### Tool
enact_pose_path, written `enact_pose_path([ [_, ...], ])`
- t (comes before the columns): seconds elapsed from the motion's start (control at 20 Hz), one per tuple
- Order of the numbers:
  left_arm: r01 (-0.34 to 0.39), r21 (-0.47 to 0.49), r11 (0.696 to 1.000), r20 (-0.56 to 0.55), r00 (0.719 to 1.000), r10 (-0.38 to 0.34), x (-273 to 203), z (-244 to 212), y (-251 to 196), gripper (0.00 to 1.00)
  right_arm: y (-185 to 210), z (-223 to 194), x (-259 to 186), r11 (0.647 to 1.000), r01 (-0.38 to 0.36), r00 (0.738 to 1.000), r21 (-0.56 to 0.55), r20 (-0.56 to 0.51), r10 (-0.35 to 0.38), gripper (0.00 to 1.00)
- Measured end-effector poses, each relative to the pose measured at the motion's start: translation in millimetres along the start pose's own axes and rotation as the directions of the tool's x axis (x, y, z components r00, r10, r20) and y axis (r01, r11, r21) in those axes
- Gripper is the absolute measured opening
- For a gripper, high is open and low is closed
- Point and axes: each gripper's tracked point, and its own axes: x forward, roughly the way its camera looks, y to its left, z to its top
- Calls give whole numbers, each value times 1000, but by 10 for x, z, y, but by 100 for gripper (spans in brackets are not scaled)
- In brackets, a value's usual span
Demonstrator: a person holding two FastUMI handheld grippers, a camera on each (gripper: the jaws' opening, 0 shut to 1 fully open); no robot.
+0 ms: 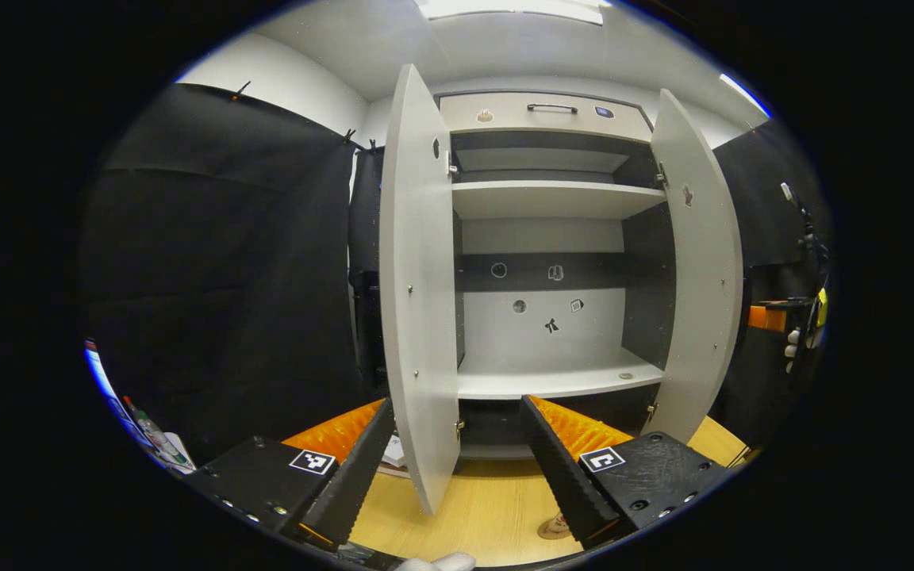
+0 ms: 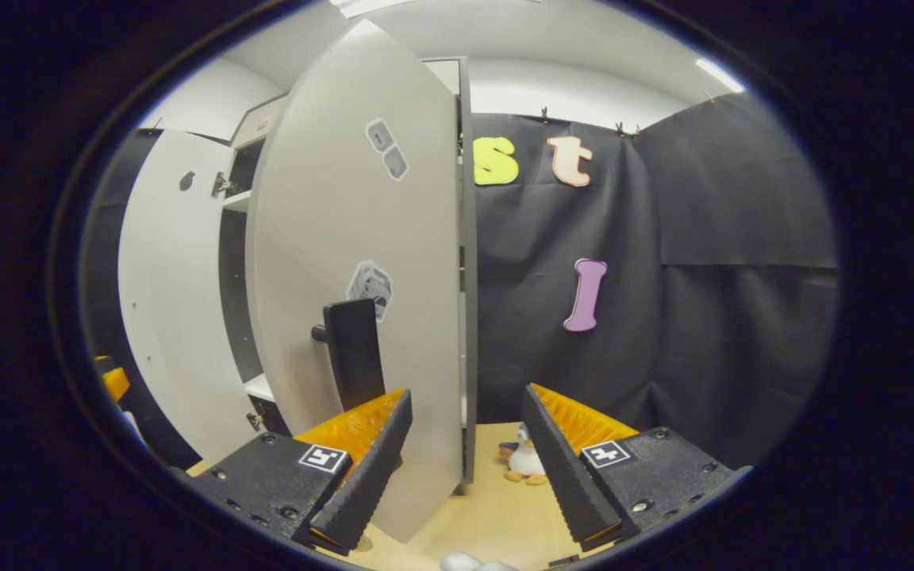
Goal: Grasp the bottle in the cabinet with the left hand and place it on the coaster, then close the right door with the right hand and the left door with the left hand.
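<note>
L hand-held gripper [image 1: 453, 468] gaping, facing cabinet [image 1: 552, 238] w/ both doors standing open | R hand-held gripper [image 2: 465, 476] gaping, straddling right door [image 2: 362, 262] edge above tabletop [image 2: 497, 507]

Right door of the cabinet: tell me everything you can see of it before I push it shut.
The right door is a tall, pale grey, matte panel, standing wide open on the cabinet. The right gripper view shows its outer face, with a dark upright handle low down and three stickers. Its free edge stands between the open fingers of the right gripper; contact is unclear. The left gripper view shows its plain inner face.
</note>
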Motion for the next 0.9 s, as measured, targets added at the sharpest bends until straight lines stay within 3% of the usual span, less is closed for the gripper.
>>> enact_pose_path([
  [0.45, -67, 8, 998, -2, 998, 67, -100, -60, 435, 96, 707, 82, 238, 996, -88, 995, -17, 36, 89, 96],
  [0.9, -62, 7, 998, -5, 998, 62, 60, -49, 670, 96, 490, 212, -84, 1000, -6, 998, 11, 68, 5, 98],
])
